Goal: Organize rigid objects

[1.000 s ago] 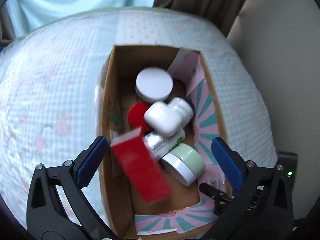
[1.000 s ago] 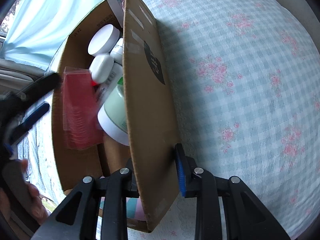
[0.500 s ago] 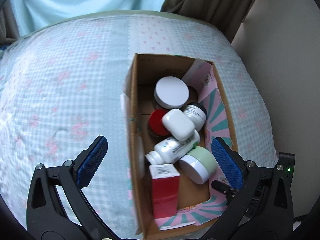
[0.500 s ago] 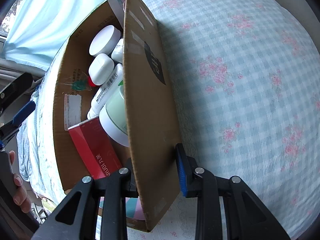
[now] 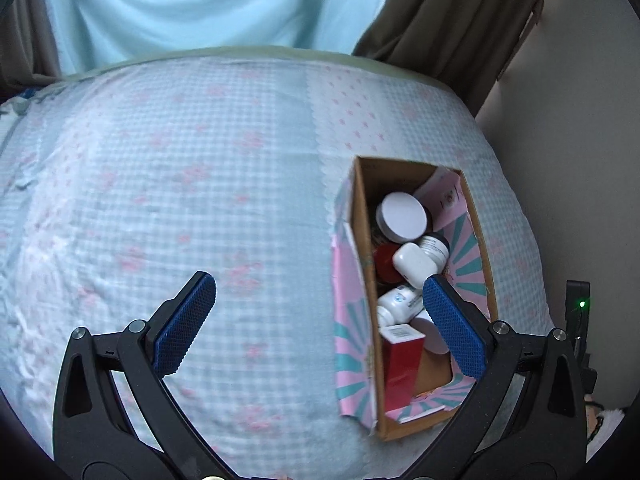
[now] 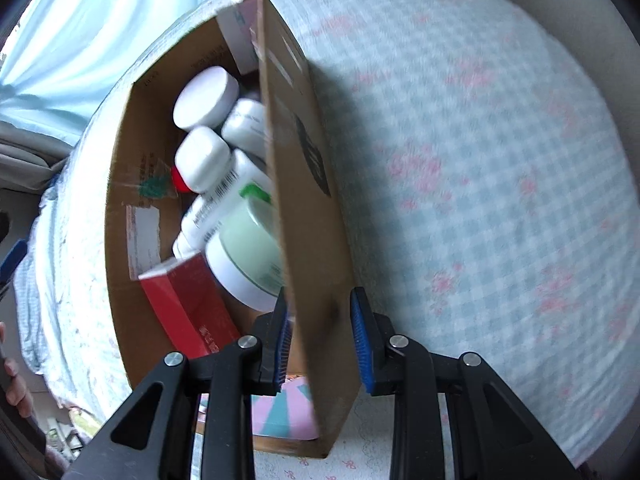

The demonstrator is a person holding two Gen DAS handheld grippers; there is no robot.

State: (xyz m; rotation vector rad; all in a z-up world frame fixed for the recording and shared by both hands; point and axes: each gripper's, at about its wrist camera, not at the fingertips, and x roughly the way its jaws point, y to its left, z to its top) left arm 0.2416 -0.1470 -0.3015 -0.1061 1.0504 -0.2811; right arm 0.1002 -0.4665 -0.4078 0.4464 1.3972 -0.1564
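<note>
Right gripper (image 6: 320,344) straddles the cardboard box (image 6: 304,216) wall, jaws narrowly parted, contact unclear; left gripper (image 5: 320,320) gapes wide, empty; the box on the bedspread (image 5: 180,200) runs near-to-far, red carton (image 5: 400,360) inside, lettering illegible.

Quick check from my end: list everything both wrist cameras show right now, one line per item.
cardboard box: 1, brown, pink-teal lining, on the bed
white-lidded jar: 1, far end of box
rounded white case: 1, middle of box
red cap: 1, under the case
white bottles: 2, lying in box
green jar: 1, pale green and white, against the gripped wall
red carton: 1, near end of box
bedspread: 1, blue check, pink flowers
curtains: pale blue and brown, behind bed
left gripper: open, over bedspread
right gripper: astride box wall
</note>
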